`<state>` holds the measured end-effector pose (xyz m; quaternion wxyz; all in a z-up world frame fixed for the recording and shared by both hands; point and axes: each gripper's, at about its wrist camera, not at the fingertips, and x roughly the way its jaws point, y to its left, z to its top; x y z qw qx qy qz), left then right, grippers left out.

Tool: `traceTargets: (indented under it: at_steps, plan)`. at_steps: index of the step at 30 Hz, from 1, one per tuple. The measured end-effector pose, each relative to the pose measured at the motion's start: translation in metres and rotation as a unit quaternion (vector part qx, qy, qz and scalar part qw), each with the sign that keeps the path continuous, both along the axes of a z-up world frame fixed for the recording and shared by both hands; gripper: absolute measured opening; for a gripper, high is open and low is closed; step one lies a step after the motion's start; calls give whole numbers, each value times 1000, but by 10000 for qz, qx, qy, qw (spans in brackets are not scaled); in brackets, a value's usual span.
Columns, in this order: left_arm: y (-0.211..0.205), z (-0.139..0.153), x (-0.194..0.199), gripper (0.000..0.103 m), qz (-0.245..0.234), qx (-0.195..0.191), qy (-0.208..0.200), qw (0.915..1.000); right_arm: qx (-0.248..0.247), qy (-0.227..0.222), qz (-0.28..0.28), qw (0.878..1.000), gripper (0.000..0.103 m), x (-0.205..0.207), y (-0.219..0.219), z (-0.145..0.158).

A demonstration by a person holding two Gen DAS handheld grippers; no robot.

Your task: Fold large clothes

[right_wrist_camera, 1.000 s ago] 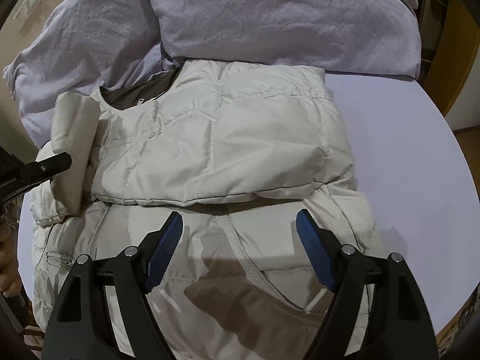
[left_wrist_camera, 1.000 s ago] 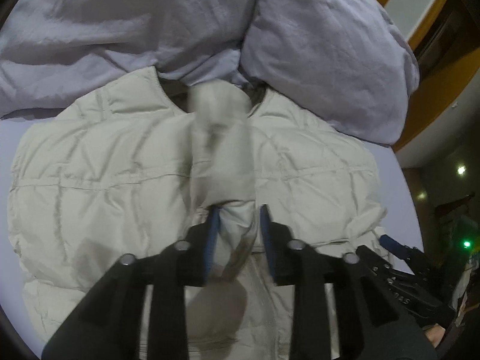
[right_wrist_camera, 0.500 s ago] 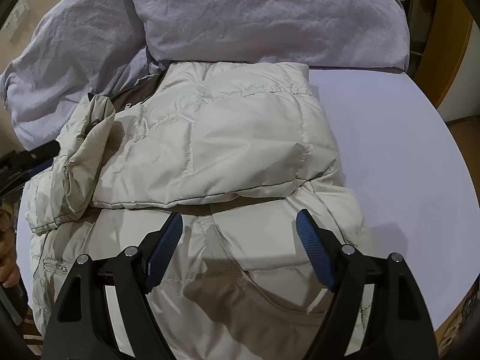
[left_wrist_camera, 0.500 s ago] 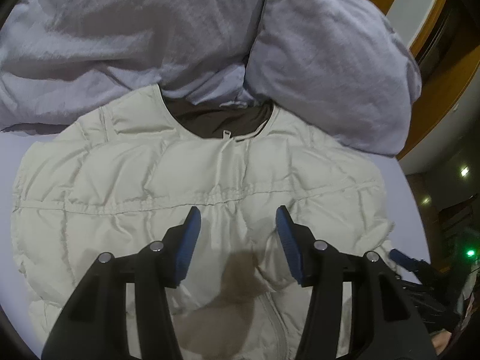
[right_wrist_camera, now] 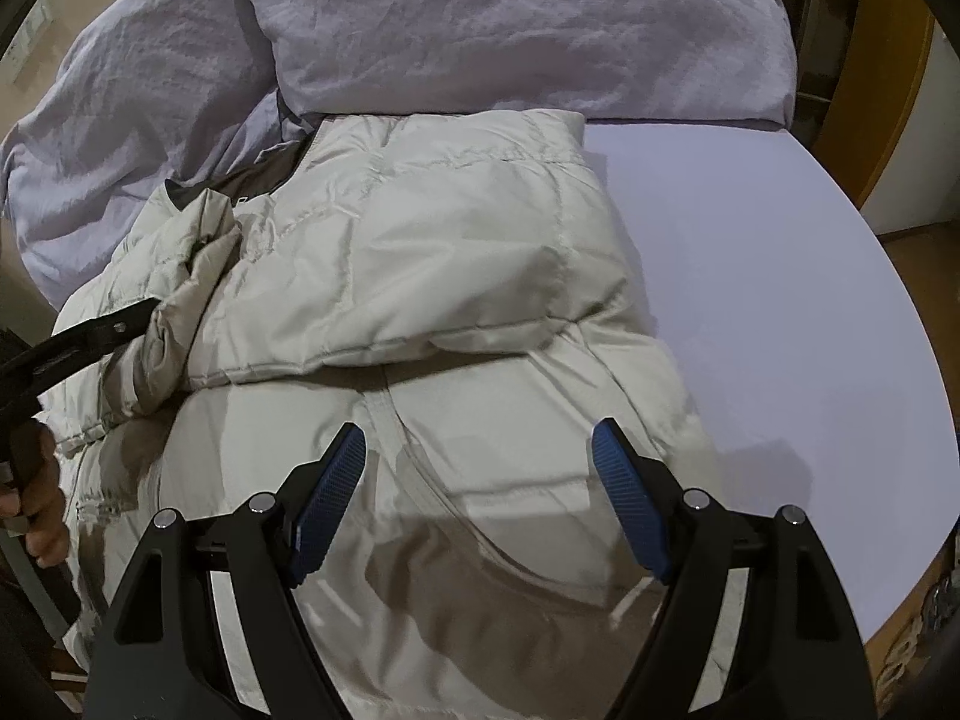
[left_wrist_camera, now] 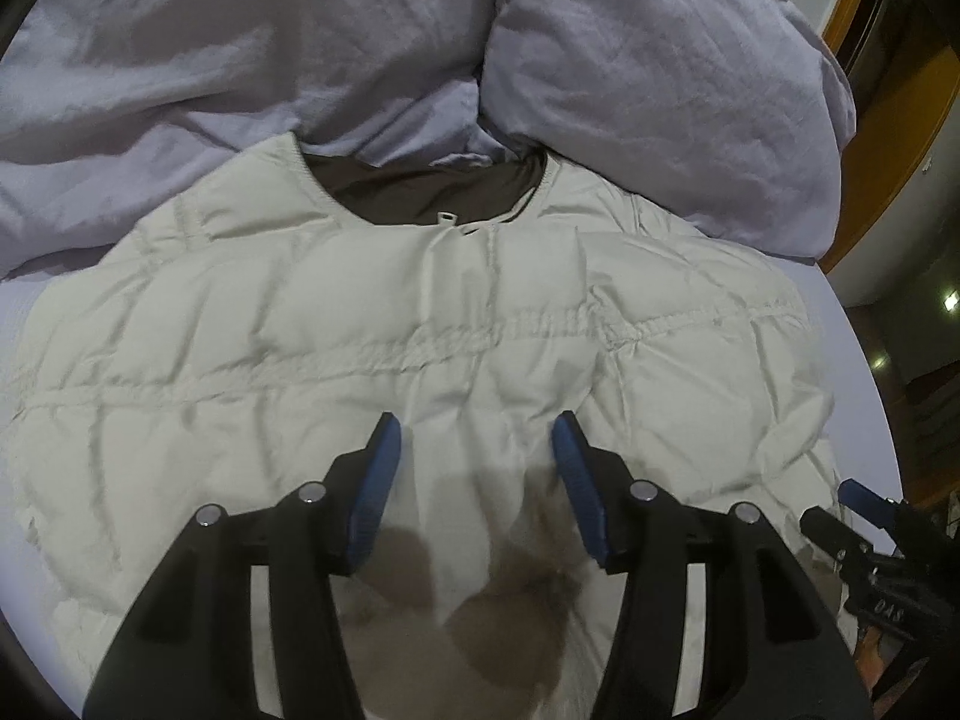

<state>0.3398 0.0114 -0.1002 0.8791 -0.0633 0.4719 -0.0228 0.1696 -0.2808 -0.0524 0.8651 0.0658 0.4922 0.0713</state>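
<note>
Jacket (left_wrist_camera: 336, 324), cream and quilted, lies flat on the lilac bed (right_wrist_camera: 750, 276), its collar toward the pillows (left_wrist_camera: 660, 78) at the far side and its hem toward the camera, so its long axis runs from near to far. At far left in the right wrist view, a hand (right_wrist_camera: 36, 516) grips the handle of the left tongs (left_wrist_camera: 474, 444), whose black arm reaches in over the jacket's left edge. Beside that arm a crumpled sleeve (right_wrist_camera: 180, 300) lies along the front of the jacket, pointing up toward the dark-lined neck opening (left_wrist_camera: 420, 192). In the left wrist view the left tongs hover over the jacket's middle; their jaws are opening and nothing is between the blue pads. Further right, the other sleeve (right_wrist_camera: 432, 252) is folded across the chest, its lower edge crossing the body. The right tongs (right_wrist_camera: 480, 450) stand wide and empty above the jacket's lower half. To the right the bare sheet stretches to the bed's edge.
</note>
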Motion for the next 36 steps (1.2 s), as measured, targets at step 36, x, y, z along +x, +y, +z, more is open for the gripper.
traceTargets:
  at_steps: [36]
  plan:
    - [177,-59,-297,56,2423,-746,251,9670,1092,787,-46,9909,57,-115,-103,-47]
